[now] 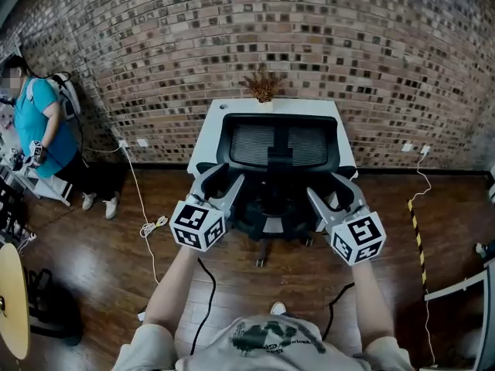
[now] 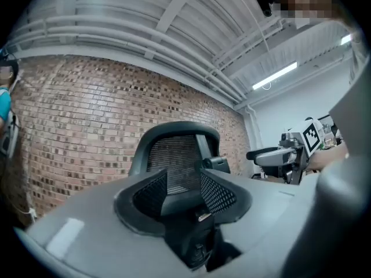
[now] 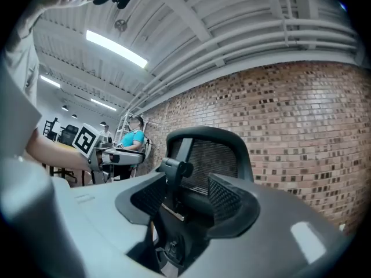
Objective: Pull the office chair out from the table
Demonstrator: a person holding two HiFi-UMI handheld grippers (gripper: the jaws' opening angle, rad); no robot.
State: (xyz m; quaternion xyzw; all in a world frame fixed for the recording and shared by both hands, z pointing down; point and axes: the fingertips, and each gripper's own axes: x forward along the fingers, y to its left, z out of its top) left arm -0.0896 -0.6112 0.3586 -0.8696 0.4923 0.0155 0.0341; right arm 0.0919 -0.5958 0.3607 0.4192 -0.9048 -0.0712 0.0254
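Note:
The black office chair (image 1: 278, 145) with a mesh back faces the white table (image 1: 213, 122) at the brick wall, its seat just off the table's front edge. My left gripper (image 1: 219, 182) reaches level toward the chair's left side, and my right gripper (image 1: 334, 190) toward its right side. In the left gripper view the left gripper (image 2: 182, 190) is open, its mesh pads (image 2: 152, 193) apart, with the chair (image 2: 177, 149) showing in the gap. The right gripper (image 3: 185, 198) is open too, the chair (image 3: 217, 155) beyond its pads; nothing is pressed.
A dried plant (image 1: 263, 85) stands on the table at the wall. A person in a teal shirt (image 1: 39, 122) stands at far left. White cables (image 1: 147, 226) and a black cord (image 1: 207, 300) lie on the wood floor. Yellow-black tape (image 1: 414, 215) runs at right.

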